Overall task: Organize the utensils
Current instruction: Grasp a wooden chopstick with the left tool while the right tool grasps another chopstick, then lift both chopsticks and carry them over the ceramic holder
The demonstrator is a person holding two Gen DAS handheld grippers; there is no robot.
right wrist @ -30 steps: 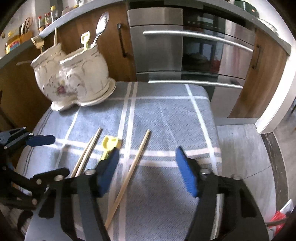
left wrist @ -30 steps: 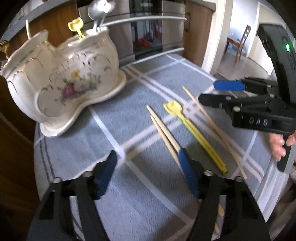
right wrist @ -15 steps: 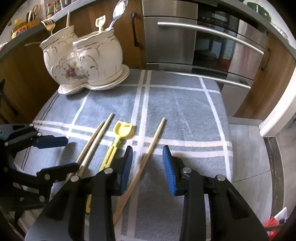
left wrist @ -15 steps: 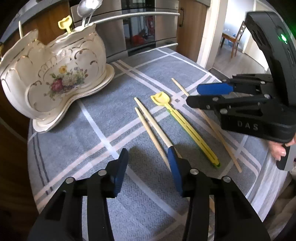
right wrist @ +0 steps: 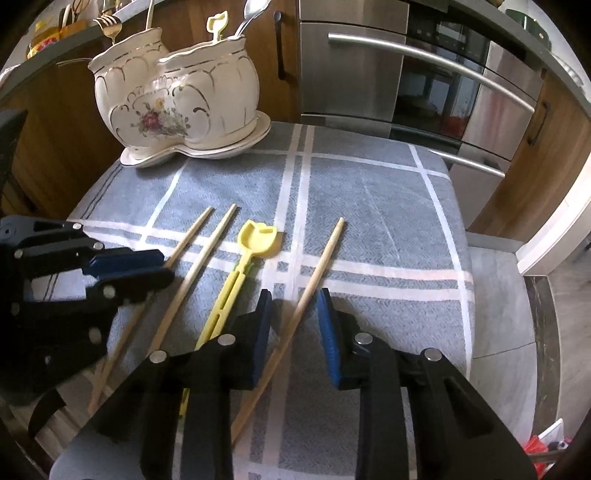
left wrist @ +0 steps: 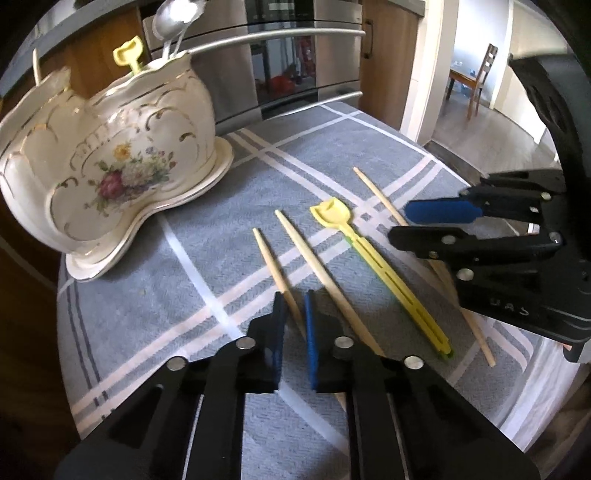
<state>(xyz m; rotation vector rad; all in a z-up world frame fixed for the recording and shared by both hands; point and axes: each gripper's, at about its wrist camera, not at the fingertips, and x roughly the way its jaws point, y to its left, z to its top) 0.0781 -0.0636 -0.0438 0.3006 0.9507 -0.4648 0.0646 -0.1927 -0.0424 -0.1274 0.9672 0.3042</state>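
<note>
One chopstick point(left wrist: 275, 268) between left tool point(left wrist: 294, 309) pads

holder point(right wrist: 177, 107) behind | chopsticks point(right wrist: 192, 273) flank scoop point(right wrist: 255, 243) (all on cloth point(right wrist: 369, 206))

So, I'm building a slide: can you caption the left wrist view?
Left gripper closing on a wooden chopstick beside a yellow spatula on the grey checked cloth.

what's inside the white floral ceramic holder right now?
Sticking out of the white floral ceramic holder: a yellow plastic scoop, a silver spoon, a gold fork and a pale stick. The walls hide their lower ends and anything shorter.
</note>
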